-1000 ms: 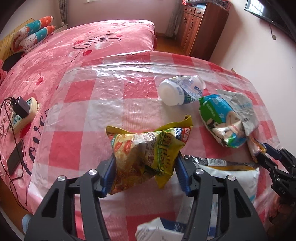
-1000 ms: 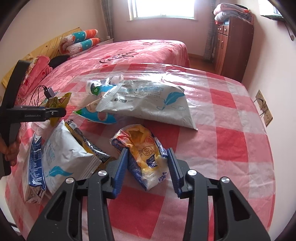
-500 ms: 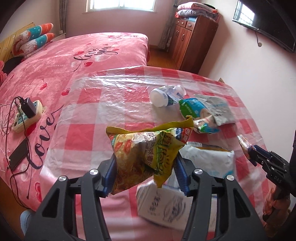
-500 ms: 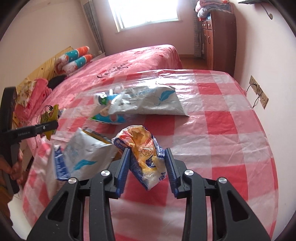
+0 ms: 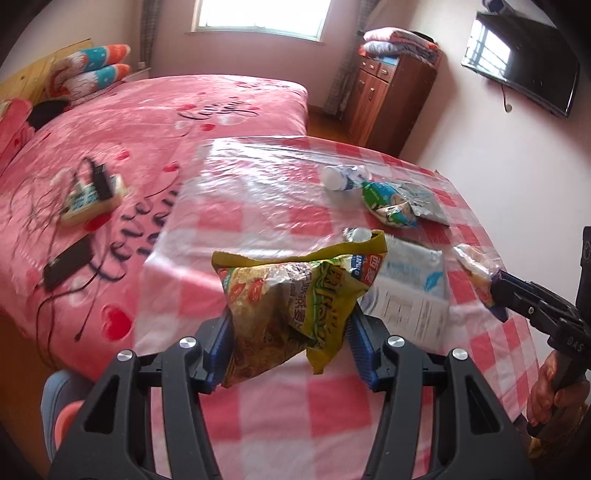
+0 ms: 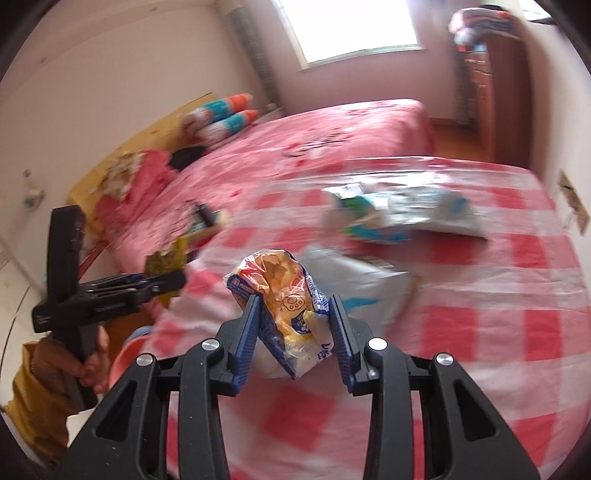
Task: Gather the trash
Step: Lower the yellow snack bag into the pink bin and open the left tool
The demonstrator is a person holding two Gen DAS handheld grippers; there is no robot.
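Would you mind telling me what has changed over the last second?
Both grippers rose and drew back from the table, each carrying its wrapper: the left gripper the yellow-green noodle packet, the right gripper the orange snack bag. Both grips held; the remaining trash stayed put.

A bedroom in a home. A bed with a pink heart-print cover fills the room from ten to twelve o'clock, bolster pillows at its headboard. A wooden cabinet topped with folded blankets stands at one o'clock, a wall-mounted television at two, a window at twelve.
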